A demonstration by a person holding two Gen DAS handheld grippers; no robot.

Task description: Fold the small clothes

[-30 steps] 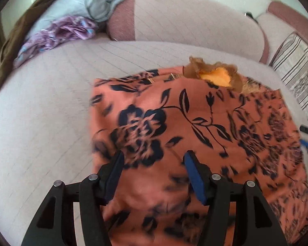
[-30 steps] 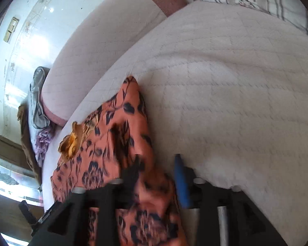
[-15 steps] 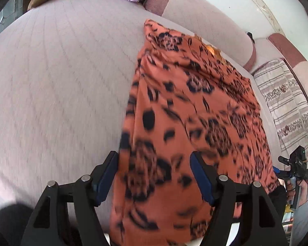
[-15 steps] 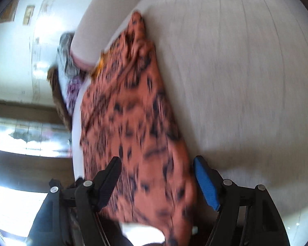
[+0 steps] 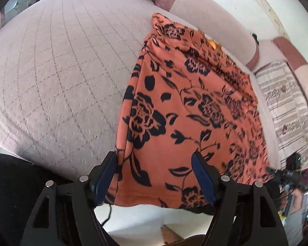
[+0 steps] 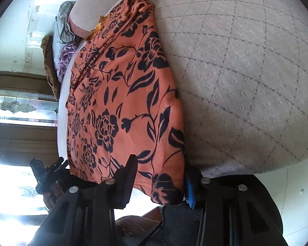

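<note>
In the left wrist view we are holding our left gripper spread over the near left corner of the orange floral garment, which is lying flat on the quilted sofa seat. In the right wrist view our right gripper is closing around the opposite near corner (pads not yet pressing, we judge). Next, both must pinch the hem for folding.

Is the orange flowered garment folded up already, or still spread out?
Spread out. The orange garment lies long and mostly flat on the quilted sofa seat, its near hem hanging over the edge.
</note>
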